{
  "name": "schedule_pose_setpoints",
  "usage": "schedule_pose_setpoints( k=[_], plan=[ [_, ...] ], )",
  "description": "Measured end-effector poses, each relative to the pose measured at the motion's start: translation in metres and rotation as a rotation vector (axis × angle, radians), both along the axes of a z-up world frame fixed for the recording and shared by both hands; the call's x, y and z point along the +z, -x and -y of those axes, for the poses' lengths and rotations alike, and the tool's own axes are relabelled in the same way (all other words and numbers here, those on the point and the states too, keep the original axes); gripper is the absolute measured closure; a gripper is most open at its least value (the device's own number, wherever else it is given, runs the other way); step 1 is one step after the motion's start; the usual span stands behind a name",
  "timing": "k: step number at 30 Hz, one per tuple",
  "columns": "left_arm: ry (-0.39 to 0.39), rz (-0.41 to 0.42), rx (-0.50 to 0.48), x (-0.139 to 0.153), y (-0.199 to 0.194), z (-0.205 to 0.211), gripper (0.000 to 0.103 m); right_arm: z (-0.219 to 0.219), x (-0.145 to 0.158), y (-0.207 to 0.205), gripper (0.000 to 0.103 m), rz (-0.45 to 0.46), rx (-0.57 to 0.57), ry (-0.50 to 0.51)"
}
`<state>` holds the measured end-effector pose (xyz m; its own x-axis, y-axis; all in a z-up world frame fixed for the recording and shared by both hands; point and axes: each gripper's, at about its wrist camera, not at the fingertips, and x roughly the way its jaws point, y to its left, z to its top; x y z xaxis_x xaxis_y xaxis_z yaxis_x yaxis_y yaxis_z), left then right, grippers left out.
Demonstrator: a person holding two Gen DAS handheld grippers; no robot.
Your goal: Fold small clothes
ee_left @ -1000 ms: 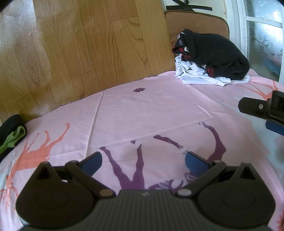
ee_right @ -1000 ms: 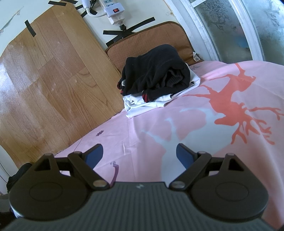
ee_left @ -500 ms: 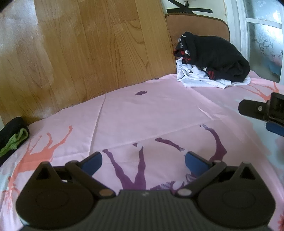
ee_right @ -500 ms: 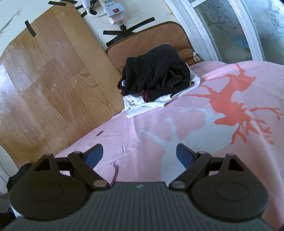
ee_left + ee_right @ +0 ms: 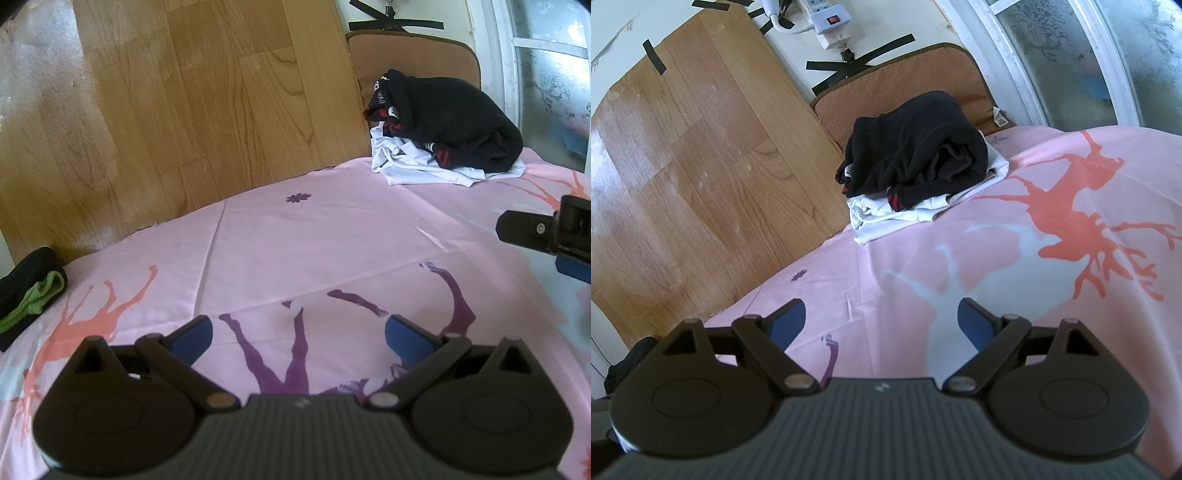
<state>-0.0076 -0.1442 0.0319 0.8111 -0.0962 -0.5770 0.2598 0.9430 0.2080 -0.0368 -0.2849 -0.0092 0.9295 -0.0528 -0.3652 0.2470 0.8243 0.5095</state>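
Observation:
A folded black garment (image 5: 443, 122) (image 5: 916, 147) lies on top of a folded white garment (image 5: 413, 168) (image 5: 886, 218) at the far right of the pink sheet (image 5: 314, 240) (image 5: 979, 266). A black garment with a green band (image 5: 29, 295) lies at the sheet's left edge. My left gripper (image 5: 299, 336) is open and empty above the sheet's middle. My right gripper (image 5: 881, 319) is open and empty, well short of the folded stack; part of it shows at the right edge of the left wrist view (image 5: 550, 236).
A wood-pattern board (image 5: 184, 92) (image 5: 701, 166) leans against the wall behind the sheet. A brown cushion (image 5: 410, 51) (image 5: 905, 85) stands behind the stack. A power strip (image 5: 827, 26) hangs on the wall. A window frame (image 5: 1052, 62) is at the right.
My left gripper has tilted up and drawn back slightly, so the stack and sheet sit lower in its view. The right gripper has barely moved. Both stay open.

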Motion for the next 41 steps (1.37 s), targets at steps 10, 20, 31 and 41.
schedule_pose_setpoints(
  k=[10,20,31,41],
  plan=[
    [-0.002,-0.011,-0.001,-0.0005,-0.0017,0.0003,0.000,-0.0012,0.0000,-0.0012,0.012,-0.003,0.004,0.001],
    [-0.004,-0.011,-0.002,-0.0009,-0.0024,0.0004,0.000,-0.0015,-0.0002,-0.0016,0.012,-0.002,0.003,0.000],
    [0.002,-0.011,-0.006,-0.0003,-0.0014,-0.0001,0.000,-0.0008,0.0001,-0.0014,0.012,-0.002,0.005,0.001],
    [0.021,-0.020,-0.033,0.0014,-0.0009,-0.0012,0.000,-0.0003,0.0001,-0.0013,0.012,-0.002,0.005,0.000]
  ],
)
